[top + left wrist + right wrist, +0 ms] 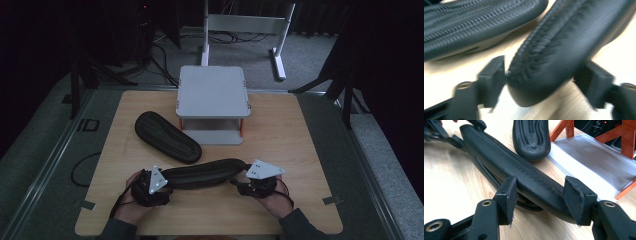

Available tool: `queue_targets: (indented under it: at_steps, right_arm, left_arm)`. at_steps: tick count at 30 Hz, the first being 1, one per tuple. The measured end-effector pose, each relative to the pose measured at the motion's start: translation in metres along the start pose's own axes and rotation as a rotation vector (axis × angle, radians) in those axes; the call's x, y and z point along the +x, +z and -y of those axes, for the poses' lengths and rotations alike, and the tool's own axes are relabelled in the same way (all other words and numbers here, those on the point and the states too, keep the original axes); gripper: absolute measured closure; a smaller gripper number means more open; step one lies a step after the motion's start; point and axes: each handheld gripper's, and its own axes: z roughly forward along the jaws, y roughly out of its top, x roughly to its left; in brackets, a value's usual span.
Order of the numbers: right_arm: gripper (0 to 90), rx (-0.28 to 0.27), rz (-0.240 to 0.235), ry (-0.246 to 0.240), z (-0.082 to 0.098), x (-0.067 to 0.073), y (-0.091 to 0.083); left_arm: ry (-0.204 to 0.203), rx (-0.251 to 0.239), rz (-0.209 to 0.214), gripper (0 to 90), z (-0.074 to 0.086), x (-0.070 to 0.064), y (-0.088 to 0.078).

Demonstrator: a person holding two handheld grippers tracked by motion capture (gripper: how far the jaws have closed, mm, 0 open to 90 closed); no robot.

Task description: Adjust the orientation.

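Near slipper (202, 173) lies at the table's (280, 140) 6 o'clock edge; rubbery, light, likely flexes mid-span. Left gripper (539, 77) and right gripper (540, 195) clamp opposite ends, jaws half-closed, though left contact is blurred. Second slipper (167, 137) sits toward 10 o'clock, rack (212, 105) at 12.
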Motion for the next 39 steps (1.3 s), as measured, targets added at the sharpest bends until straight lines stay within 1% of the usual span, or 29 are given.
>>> queue_targets:
  at_steps: [1, 2, 3, 5, 6, 7, 10, 11, 12, 14, 15, 16, 18, 19, 21, 22, 25, 26, 27, 29, 30, 31, 32, 34, 35, 36, 37, 38, 39]
  right_arm:
    - [44.6, -0.003, 0.0, 0.005, 0.0, 0.0, 0.0]
    - [44.5, -0.005, 0.0, 0.009, 0.001, -0.001, 0.0]
    - [44.4, -0.009, 0.002, 0.012, 0.0, -0.001, 0.0]
    - [44.3, -0.011, 0.004, 0.017, 0.0, -0.001, 0.0]
    - [43.4, -0.017, 0.017, 0.021, 0.0, -0.003, -0.001]
    - [42.4, -0.018, 0.023, 0.026, 0.0, -0.004, -0.002]
    - [41.9, -0.021, 0.037, 0.039, 0.0, -0.007, -0.004]
    - [41.0, -0.026, 0.043, 0.043, 0.0, -0.008, -0.005]
    - [40.9, -0.026, 0.051, 0.045, 0.0, -0.008, -0.006]
    - [38.9, -0.034, 0.06, 0.06, 0.001, -0.009, -0.007]
    - [38.9, -0.034, 0.06, 0.06, 0.001, -0.009, -0.007]
    - [35.6, -0.038, 0.08, 0.074, 0.0, -0.008, -0.009]
    - [34.2, -0.038, 0.077, 0.082, 0.0, -0.007, -0.01]
    - [30.7, -0.033, 0.08, 0.077, 0.0, -0.004, -0.012]
    - [29.3, -0.033, 0.083, 0.072, 0.001, -0.002, -0.013]
    - [28.1, -0.036, 0.085, 0.074, 0.002, 0.001, -0.015]
    - [23.8, -0.02, 0.072, 0.101, 0.008, 0.004, -0.015]
    - [22.8, 0.011, 0.052, 0.123, 0.014, 0.003, -0.009]
    - [22.8, 0.011, 0.052, 0.123, 0.014, 0.003, -0.009]
    - [21.6, 0.039, 0.038, 0.151, 0.019, 0.002, 0.0]
    - [21.6, 0.039, 0.038, 0.151, 0.019, 0.002, 0.0]
    - [21.7, 0.052, 0.033, 0.156, 0.021, 0.001, 0.004]
    - [22.6, 0.083, 0.039, 0.162, 0.025, 0.001, 0.013]
    - [23.6, 0.092, 0.036, 0.166, 0.027, -0.002, 0.018]
    - [23.7, 0.085, 0.037, 0.18, 0.027, -0.003, 0.019]
    - [23.7, 0.085, 0.037, 0.18, 0.027, -0.003, 0.019]
    - [24.0, 0.078, 0.038, 0.18, 0.026, -0.005, 0.019]
    - [24.7, 0.084, 0.051, 0.17, 0.024, -0.007, 0.02]
    - [24.6, 0.098, 0.067, 0.164, 0.024, -0.008, 0.021]
  left_arm:
    - [0.0, 0.0, 0.0, 36.7, 0.0, 0.0, 0.0]
    - [0.003, 0.002, -0.011, 38.0, 0.0, -0.001, 0.0]
    - [0.019, 0.009, -0.025, 39.3, -0.001, -0.002, -0.002]
    - [0.018, 0.006, -0.024, 42.4, -0.001, -0.002, -0.003]
    - [0.02, 0.005, -0.017, 44.5, -0.001, -0.003, -0.004]
    - [0.017, -0.017, 0.009, 47.4, -0.001, -0.004, -0.009]
    - [0.008, -0.049, 0.067, 56.0, -0.001, -0.005, -0.017]
    - [0.008, -0.049, 0.067, 57.9, -0.001, -0.005, -0.017]
    - [-0.011, -0.061, 0.106, 60.1, -0.001, -0.006, -0.02]
    - [-0.04, -0.06, 0.151, 64.5, -0.002, -0.009, -0.022]
    - [-0.04, -0.06, 0.151, 65.0, -0.002, -0.009, -0.022]
    - [-0.055, -0.046, 0.157, 65.0, -0.003, -0.012, -0.023]
    - [-0.065, -0.04, 0.161, 65.2, -0.003, -0.013, -0.023]
    - [-0.084, -0.034, 0.169, 65.5, -0.004, -0.014, -0.022]
    - [-0.111, -0.023, 0.179, 65.8, -0.004, -0.012, -0.022]
    - [-0.136, -0.023, 0.191, 65.9, -0.003, -0.011, -0.021]
    - [-0.201, -0.033, 0.224, 65.9, -0.004, -0.008, -0.02]
    - [-0.215, -0.029, 0.24, 65.9, -0.004, -0.008, -0.019]
    - [-0.217, -0.027, 0.246, 65.9, -0.004, -0.009, -0.018]
    - [-0.215, -0.013, 0.271, 65.5, -0.005, -0.014, -0.015]
    - [-0.215, -0.013, 0.271, 64.6, -0.005, -0.014, -0.015]
    - [-0.201, -0.01, 0.308, 64.6, -0.005, -0.019, -0.012]
    - [-0.189, -0.011, 0.324, 63.0, -0.006, -0.022, -0.011]
    - [-0.157, -0.019, 0.343, 58.0, -0.009, -0.026, -0.012]
    - [-0.146, -0.03, 0.34, 55.0, -0.011, -0.028, -0.012]
    - [-0.146, -0.03, 0.34, 50.3, -0.011, -0.028, -0.012]
    - [-0.125, -0.061, 0.3, 50.3, -0.015, -0.03, -0.014]
    - [-0.12, -0.072, 0.282, 39.6, -0.018, -0.03, -0.014]
    - [-0.114, -0.079, 0.271, 38.0, -0.021, -0.029, -0.014]
